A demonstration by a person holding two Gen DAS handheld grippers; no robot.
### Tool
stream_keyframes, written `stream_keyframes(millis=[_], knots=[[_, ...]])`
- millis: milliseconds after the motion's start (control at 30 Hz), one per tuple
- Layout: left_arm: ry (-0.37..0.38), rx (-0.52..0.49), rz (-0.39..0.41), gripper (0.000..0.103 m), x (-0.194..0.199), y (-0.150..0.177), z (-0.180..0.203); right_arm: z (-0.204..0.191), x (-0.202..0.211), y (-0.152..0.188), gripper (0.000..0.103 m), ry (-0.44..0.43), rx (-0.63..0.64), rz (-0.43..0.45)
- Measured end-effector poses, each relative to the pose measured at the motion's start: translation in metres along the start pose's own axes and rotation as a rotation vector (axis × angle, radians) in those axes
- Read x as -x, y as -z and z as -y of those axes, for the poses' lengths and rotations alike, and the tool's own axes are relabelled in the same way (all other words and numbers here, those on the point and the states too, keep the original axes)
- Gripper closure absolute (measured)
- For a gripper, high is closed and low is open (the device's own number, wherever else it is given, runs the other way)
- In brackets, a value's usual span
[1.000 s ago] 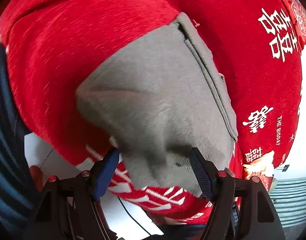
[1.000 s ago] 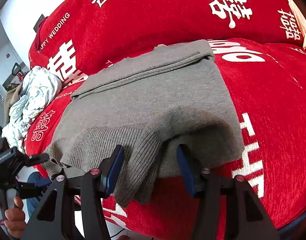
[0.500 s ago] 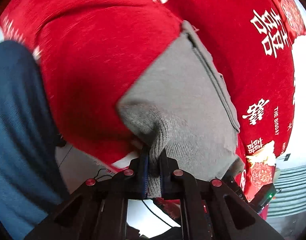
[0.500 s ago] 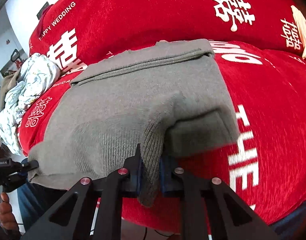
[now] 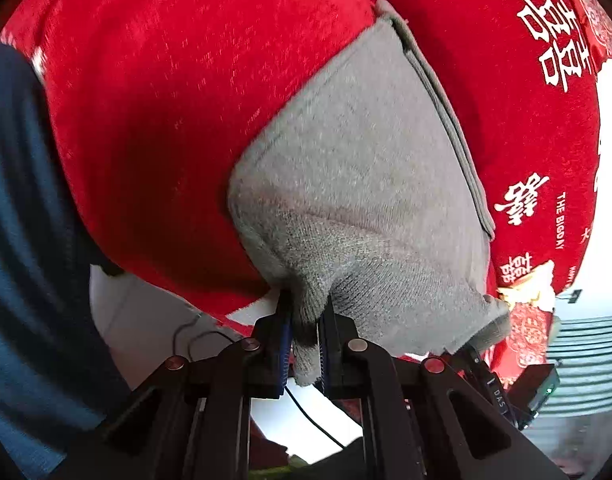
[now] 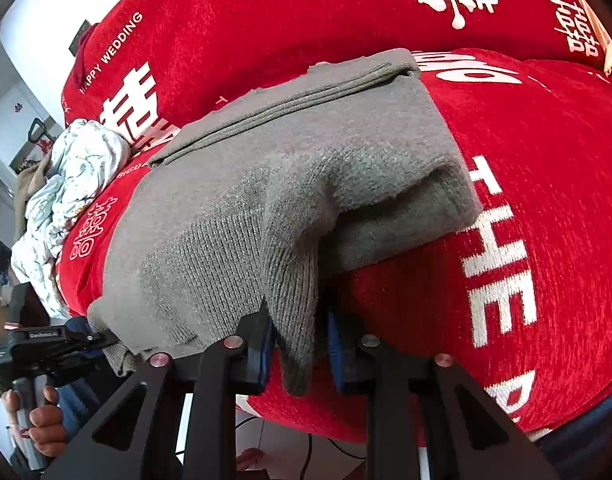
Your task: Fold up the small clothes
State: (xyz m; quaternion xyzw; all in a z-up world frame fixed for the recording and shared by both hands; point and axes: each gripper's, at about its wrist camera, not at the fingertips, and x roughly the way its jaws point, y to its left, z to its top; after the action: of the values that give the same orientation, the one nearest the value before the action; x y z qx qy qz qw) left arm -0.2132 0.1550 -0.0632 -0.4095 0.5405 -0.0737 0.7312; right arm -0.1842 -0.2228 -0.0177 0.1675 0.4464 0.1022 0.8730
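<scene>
A grey knit garment (image 5: 365, 176) lies partly folded on a red sofa cover (image 5: 178, 112) with white lettering. My left gripper (image 5: 304, 320) is shut on the ribbed near edge of the garment at its left corner. In the right wrist view the same garment (image 6: 306, 152) shows with folded layers along its far edge. My right gripper (image 6: 298, 336) is shut on the ribbed hem at the near right corner, and the pinched cloth is raised off the sofa cover (image 6: 545, 160). The left gripper also shows at the far left of the right wrist view (image 6: 78, 344).
A crumpled pile of pale patterned clothes (image 6: 70, 184) lies on the sofa to the left of the garment. The person's blue-clad body (image 5: 22, 240) fills the left of the left wrist view. Cables (image 5: 306, 412) run over the white floor below.
One second ago both grippers were open around the garment's near edge. Both have closed on the ribbed hem and lifted it a little.
</scene>
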Motion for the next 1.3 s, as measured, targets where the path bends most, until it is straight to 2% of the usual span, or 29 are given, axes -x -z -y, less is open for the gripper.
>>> stream_keyframes(millis=[67, 133, 367, 400, 433, 467, 533, 600, 733, 833, 900, 1133, 1300], knots=[[0.021, 0.016, -0.003, 0.092, 0.001, 0.000, -0.003, 0.001, 0.001, -0.001, 0.061, -0.019, -0.009, 0.001], [0.036, 0.027, -0.003, 0.092, 0.004, 0.000, -0.005, 0.001, 0.006, -0.002, 0.033, -0.025, -0.015, 0.018], [0.073, 0.050, -0.023, 0.092, -0.004, 0.004, -0.004, -0.005, 0.007, -0.010, 0.031, -0.006, 0.012, 0.031], [0.104, 0.031, -0.017, 0.092, -0.006, 0.005, -0.003, -0.007, 0.006, -0.011, 0.040, 0.001, 0.021, 0.030], [0.112, 0.006, -0.013, 0.094, -0.006, 0.006, -0.001, -0.009, 0.004, -0.012, 0.074, 0.002, 0.034, 0.024], [0.107, -0.002, -0.016, 0.094, -0.006, 0.005, -0.003, -0.011, 0.002, -0.011, 0.090, 0.006, 0.052, 0.007], [0.113, -0.003, -0.004, 0.095, -0.001, 0.005, -0.002, -0.016, 0.001, -0.010, 0.090, 0.032, 0.089, 0.000], [0.121, -0.025, 0.031, 0.095, 0.012, 0.004, 0.003, -0.020, 0.006, -0.009, 0.091, 0.020, 0.106, 0.007], [0.151, -0.119, 0.180, 0.095, 0.054, -0.004, 0.028, -0.025, 0.035, -0.014, 0.091, -0.043, 0.111, 0.081], [0.146, -0.193, 0.247, 0.095, 0.068, -0.018, 0.057, -0.023, 0.053, -0.026, 0.091, -0.060, 0.087, 0.143], [0.137, -0.233, 0.268, 0.095, 0.070, -0.026, 0.076, -0.022, 0.058, -0.035, 0.091, -0.070, 0.066, 0.169], [0.176, -0.317, 0.317, 0.095, 0.080, -0.051, 0.132, -0.022, 0.074, -0.062, 0.091, -0.086, 0.015, 0.237], [0.183, -0.315, 0.329, 0.095, 0.078, -0.075, 0.153, -0.020, 0.074, -0.088, 0.091, -0.082, -0.018, 0.267]])
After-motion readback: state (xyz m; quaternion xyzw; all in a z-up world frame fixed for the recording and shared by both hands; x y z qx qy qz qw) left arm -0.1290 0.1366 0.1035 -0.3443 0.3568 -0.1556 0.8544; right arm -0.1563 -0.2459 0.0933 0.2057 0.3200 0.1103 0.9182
